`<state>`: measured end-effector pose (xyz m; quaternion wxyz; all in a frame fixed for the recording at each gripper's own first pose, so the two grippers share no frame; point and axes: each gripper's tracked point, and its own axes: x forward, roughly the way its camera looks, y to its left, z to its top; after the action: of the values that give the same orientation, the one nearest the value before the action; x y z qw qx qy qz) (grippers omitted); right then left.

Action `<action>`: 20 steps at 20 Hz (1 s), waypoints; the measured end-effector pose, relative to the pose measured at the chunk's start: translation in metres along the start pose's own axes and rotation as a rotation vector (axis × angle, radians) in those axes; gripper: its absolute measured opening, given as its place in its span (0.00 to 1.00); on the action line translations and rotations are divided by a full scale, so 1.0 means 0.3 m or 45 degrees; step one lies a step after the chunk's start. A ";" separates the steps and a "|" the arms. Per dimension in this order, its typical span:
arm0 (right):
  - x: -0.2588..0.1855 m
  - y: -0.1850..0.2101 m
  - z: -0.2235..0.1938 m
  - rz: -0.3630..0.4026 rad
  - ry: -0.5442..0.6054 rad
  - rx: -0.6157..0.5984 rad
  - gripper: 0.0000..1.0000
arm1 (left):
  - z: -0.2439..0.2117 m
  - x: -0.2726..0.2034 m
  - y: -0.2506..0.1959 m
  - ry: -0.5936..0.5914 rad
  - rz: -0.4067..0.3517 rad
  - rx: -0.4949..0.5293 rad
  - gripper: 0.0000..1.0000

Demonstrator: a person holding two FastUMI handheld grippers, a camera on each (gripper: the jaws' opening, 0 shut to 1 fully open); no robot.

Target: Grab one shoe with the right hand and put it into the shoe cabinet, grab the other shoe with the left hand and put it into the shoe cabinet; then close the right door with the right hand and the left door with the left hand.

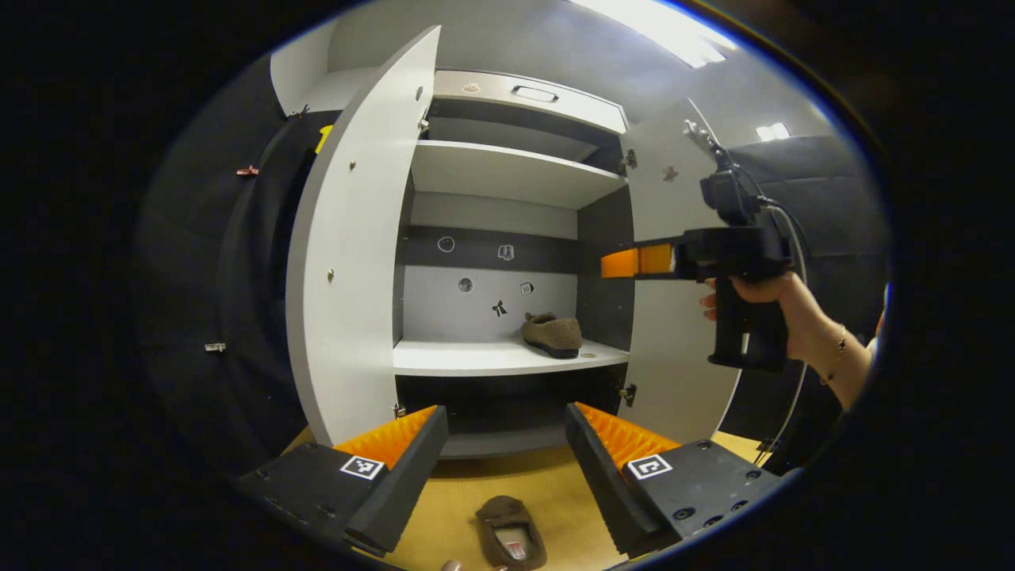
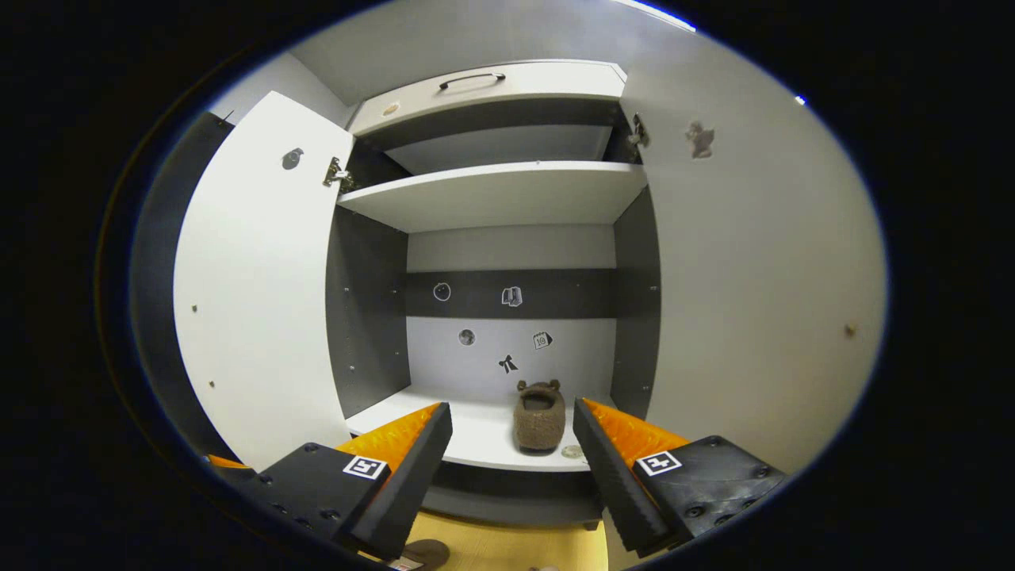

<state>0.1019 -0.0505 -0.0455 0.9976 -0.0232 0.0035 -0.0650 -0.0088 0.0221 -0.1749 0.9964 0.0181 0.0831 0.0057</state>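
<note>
Inside the white shoe cabinet with dark grey side panels (image 2: 507, 198), one brown fuzzy slipper-style shoe (image 2: 539, 416) sat toward the right of the lower white shelf (image 2: 476, 436), its heel opening facing outward in the right gripper view. Small stickers dotted the cabinet's back wall (image 2: 507, 349), and a drawer with a bar handle (image 2: 473, 79) topped the unit. Both white doors stood swung open: the left door (image 1: 349, 262) and the right door (image 1: 674, 317) flanked the opening. On the tan floor (image 1: 476, 500) in front of the cabinet lay the second brown shoe (image 1: 511, 531), sole-side down with its opening up.

The left hand-held gripper (image 1: 506, 468) hung above that floor shoe with its fingers spread wide, holding nothing. The right hand-held gripper (image 2: 512, 468) faced the shelf, its fingers likewise wide apart and empty; in the left gripper view it was held by a hand (image 1: 773, 305) before the right door.
</note>
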 end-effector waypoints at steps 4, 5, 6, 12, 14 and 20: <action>-0.146 0.016 -0.037 0.006 -0.004 -0.046 0.98 | -0.220 0.030 0.002 0.111 0.006 -0.034 0.95; -0.173 0.026 -0.048 0.016 0.005 -0.045 0.98 | -0.291 0.038 0.019 0.154 0.032 -0.049 0.95; -0.198 0.039 -0.053 0.031 0.016 -0.040 0.98 | -0.384 0.044 0.030 0.233 0.053 -0.068 0.95; -0.264 0.058 0.006 0.061 -0.037 -0.106 0.98 | -0.754 0.053 0.067 0.533 0.061 -0.186 0.95; -0.275 0.061 -0.005 0.074 -0.017 -0.121 0.98 | -0.820 0.077 0.105 0.568 0.119 -0.168 0.95; -0.261 0.079 -0.106 0.113 0.080 -0.144 0.98 | -0.945 0.125 0.107 0.653 0.108 -0.191 0.82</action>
<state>0.0271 -0.0183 -0.0781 0.9960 -0.0774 0.0393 -0.0210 -0.0191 0.0647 -0.4592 0.9402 -0.0543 0.3313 0.0578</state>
